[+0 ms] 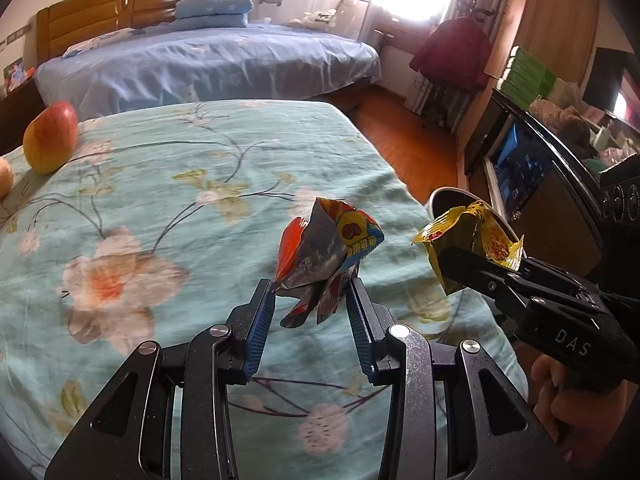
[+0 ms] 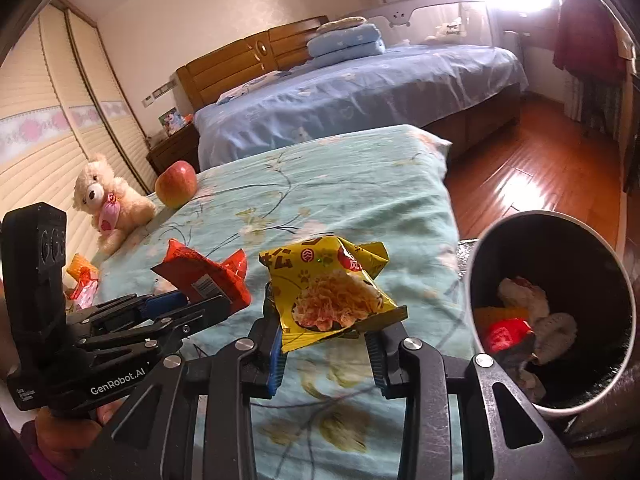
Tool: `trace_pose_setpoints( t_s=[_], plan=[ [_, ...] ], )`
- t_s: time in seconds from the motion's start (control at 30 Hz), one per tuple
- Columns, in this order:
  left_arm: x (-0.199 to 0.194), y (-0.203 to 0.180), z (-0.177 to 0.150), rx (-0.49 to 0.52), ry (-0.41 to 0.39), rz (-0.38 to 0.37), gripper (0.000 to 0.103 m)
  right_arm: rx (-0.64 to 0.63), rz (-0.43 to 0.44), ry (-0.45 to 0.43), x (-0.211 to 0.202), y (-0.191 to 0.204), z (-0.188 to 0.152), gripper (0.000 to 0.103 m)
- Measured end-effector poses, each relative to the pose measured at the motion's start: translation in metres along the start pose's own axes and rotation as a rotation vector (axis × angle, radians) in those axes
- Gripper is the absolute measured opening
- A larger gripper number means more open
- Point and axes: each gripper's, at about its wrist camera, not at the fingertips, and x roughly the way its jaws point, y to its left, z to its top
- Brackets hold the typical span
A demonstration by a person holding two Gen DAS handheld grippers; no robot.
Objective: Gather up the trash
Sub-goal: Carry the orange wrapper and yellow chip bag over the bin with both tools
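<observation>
My left gripper (image 1: 312, 296) is shut on a crumpled red and silver snack wrapper (image 1: 326, 248), held above the floral cloth (image 1: 160, 220); it shows at the left of the right wrist view (image 2: 208, 276). My right gripper (image 2: 324, 332) is shut on a yellow noodle snack bag (image 2: 332, 292), also seen in the left wrist view (image 1: 472, 240). A round trash bin (image 2: 624, 280) with dark inside stands right of the right gripper and holds wrappers and tissues (image 2: 532, 320).
An apple (image 2: 176, 184) and a teddy bear (image 2: 108, 204) sit at the far left of the floral cloth. More wrappers (image 2: 82, 280) lie at the left edge. A blue bed (image 2: 360, 96) is behind, wooden floor (image 2: 520, 168) to the right.
</observation>
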Motion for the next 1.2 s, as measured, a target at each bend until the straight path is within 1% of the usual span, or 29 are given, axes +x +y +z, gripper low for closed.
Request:
trace_pose_setpoints(
  t_s=[0.6, 0.77, 1.2],
  plan=[
    [0.01, -0.034, -0.001, 0.057, 0.023, -0.032, 0.036, 0.045, -0.021, -0.022, -0.02, -0.024, -0.012, 0.034],
    [0.013, -0.045, 0.001, 0.071, 0.025, -0.049, 0.036, 0.057, -0.039, -0.031, -0.025, -0.032, -0.013, 0.034],
    [0.027, -0.081, 0.006, 0.123, 0.045, -0.093, 0.036, 0.113, -0.111, -0.046, -0.041, -0.074, -0.019, 0.035]
  ],
)
